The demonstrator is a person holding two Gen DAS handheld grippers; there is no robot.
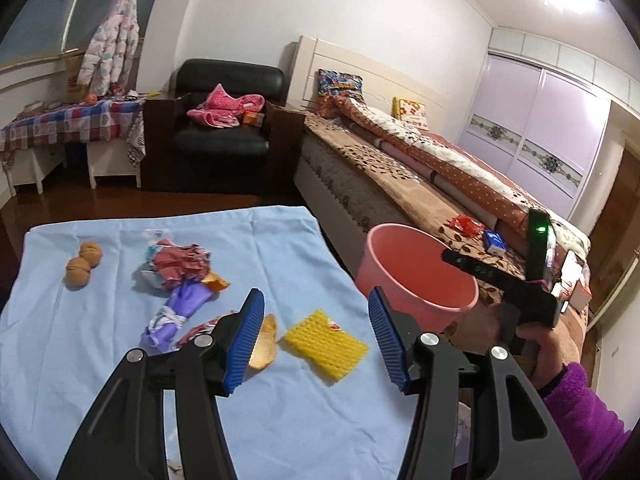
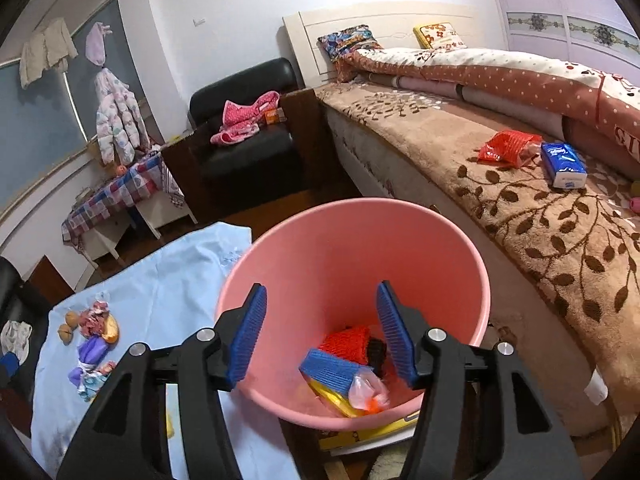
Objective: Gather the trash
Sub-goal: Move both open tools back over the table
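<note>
Trash lies on a light blue cloth [image 1: 120,360]: a yellow foam net [image 1: 326,346], a piece of orange peel [image 1: 264,344], a purple wrapper [image 1: 176,308], crumpled pink-red wrappers [image 1: 176,264] and two walnuts [image 1: 82,264]. My left gripper [image 1: 315,296] hangs open above the cloth, with the peel beside its left finger and the foam net just beyond; nothing is held. A pink bucket [image 2: 320,248] stands at the cloth's right edge. My right gripper [image 2: 321,286] is open over its mouth, empty. Inside lie a red foam net [image 2: 348,340], a blue piece [image 2: 332,372] and a clear bag [image 2: 366,390].
A bed [image 2: 540,240] runs along the right, with a red packet [image 2: 508,146] and a blue tissue pack [image 2: 562,164] on it. A black armchair [image 1: 224,120] and a table with a checked cloth [image 1: 72,124] stand at the back. A purple-sleeved hand [image 1: 532,340] holds the right gripper.
</note>
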